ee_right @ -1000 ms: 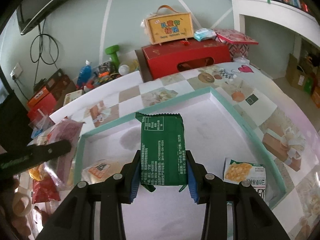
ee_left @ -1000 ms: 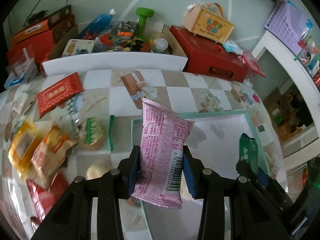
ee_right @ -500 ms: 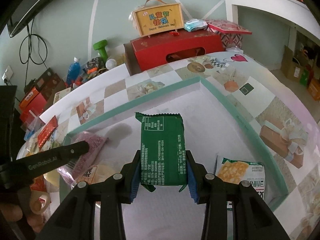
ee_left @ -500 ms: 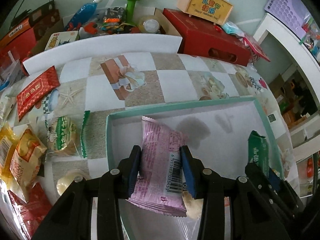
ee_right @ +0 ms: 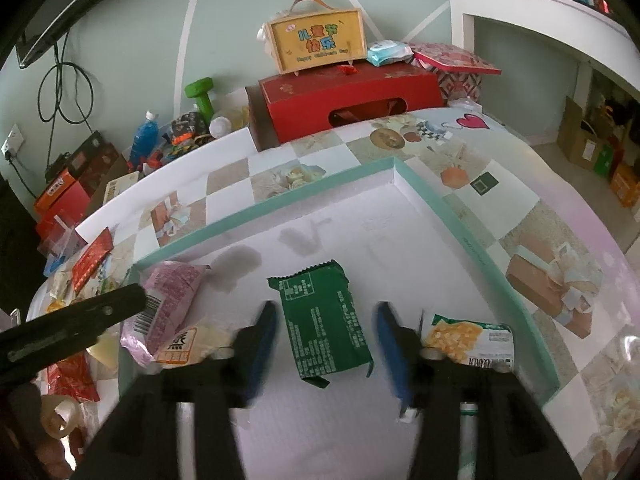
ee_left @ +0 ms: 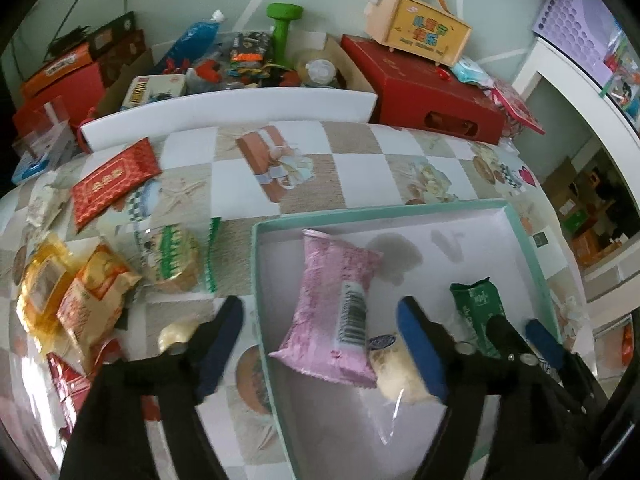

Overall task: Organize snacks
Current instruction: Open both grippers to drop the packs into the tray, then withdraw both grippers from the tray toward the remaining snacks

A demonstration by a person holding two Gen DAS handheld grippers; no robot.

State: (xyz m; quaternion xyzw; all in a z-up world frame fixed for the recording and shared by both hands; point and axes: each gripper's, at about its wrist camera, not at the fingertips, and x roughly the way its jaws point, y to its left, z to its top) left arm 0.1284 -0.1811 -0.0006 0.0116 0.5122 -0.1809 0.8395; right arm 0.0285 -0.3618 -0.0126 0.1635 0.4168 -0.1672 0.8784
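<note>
A shallow teal-rimmed tray (ee_left: 532,256) (ee_right: 452,216) lies on the patterned table. My left gripper (ee_left: 320,324) hangs over the tray's left part, jaws opening; the pink snack packet (ee_left: 334,308) (ee_right: 164,304) lies free between them, partly on a pale wrapped snack (ee_left: 396,372). My right gripper (ee_right: 326,340) is over the tray's middle, jaws opening too. The green snack packet (ee_right: 324,324) (ee_left: 478,312) lies loose between its pads. A yellow-printed packet (ee_right: 468,340) rests in the tray's near right corner.
Loose snacks lie left of the tray: a red packet (ee_left: 114,180), a green-and-white one (ee_left: 172,264), orange and yellow ones (ee_left: 92,300). A red box (ee_left: 420,92) with a yellow carry box (ee_left: 424,30) stands at the back beside clutter.
Both grippers have opened and let go of their packets. The pink packet and the green one now lie in the tray. The left gripper drifted slightly over the tray's left rim.
</note>
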